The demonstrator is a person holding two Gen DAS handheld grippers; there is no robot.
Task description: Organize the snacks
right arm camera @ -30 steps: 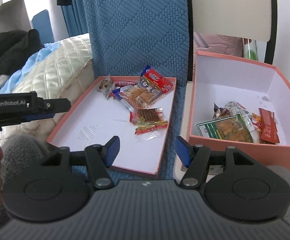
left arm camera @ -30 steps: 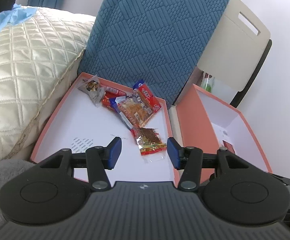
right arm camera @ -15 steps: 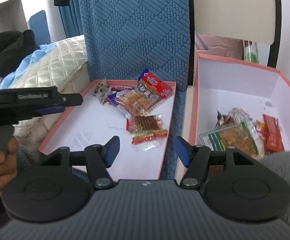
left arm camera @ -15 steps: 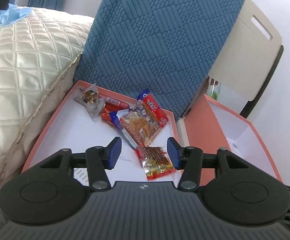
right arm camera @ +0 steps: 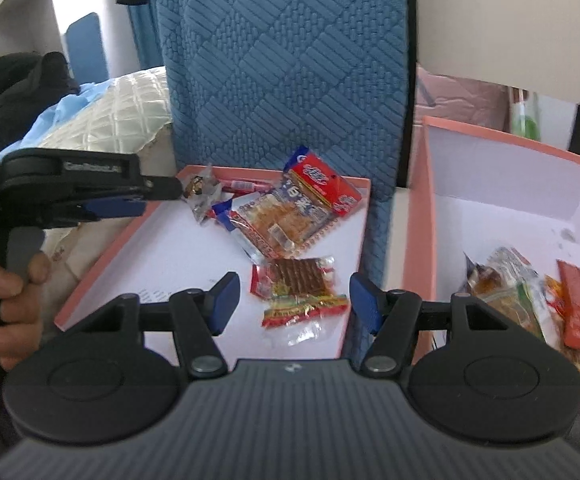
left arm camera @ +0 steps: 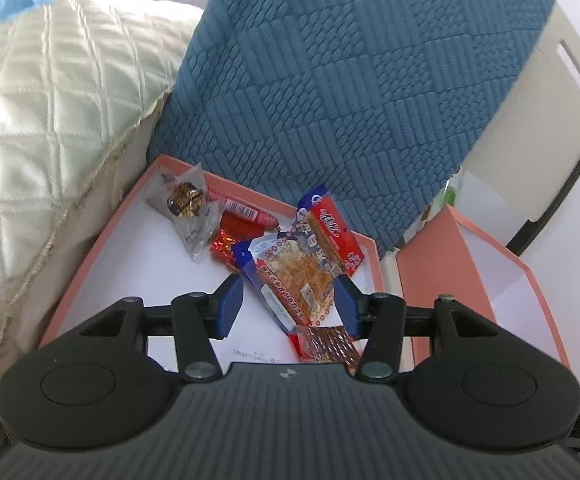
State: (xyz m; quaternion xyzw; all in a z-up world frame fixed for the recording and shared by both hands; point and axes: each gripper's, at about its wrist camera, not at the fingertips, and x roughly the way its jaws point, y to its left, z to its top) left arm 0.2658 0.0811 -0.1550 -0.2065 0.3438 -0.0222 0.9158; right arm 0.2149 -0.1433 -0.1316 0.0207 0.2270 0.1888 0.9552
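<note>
Your snacks sit in two pink boxes. The shallow tray holds the loose pile: a blue-edged packet of shredded snack with Chinese print too small for you to read, overlapping a red-ended packet with white characters, a clear wrapper with a gold-and-black sweet at the far corner, a pink sausage stick and a crinkled red wrapper beneath. Nearest you lies a clear packet of brown strips with a red band, apart from the pile. Small grey print marks the tray floor, unreadable.

The deeper box to the right, just beside the tray, holds a green-labelled packet and a flat red packet.

Your left gripper hangs over the tray, blue pads apart, straddling the near end of the blue-edged packet without clamping it. Its side reads "GenRobot.AI", blurred, in the right view. Your right gripper is also spread wide, above the brown-strip packet.

Behind both boxes stands a blue quilted cushion; a cream quilted pillow presses the tray's left wall, and a chair back rises behind the deep box.
</note>
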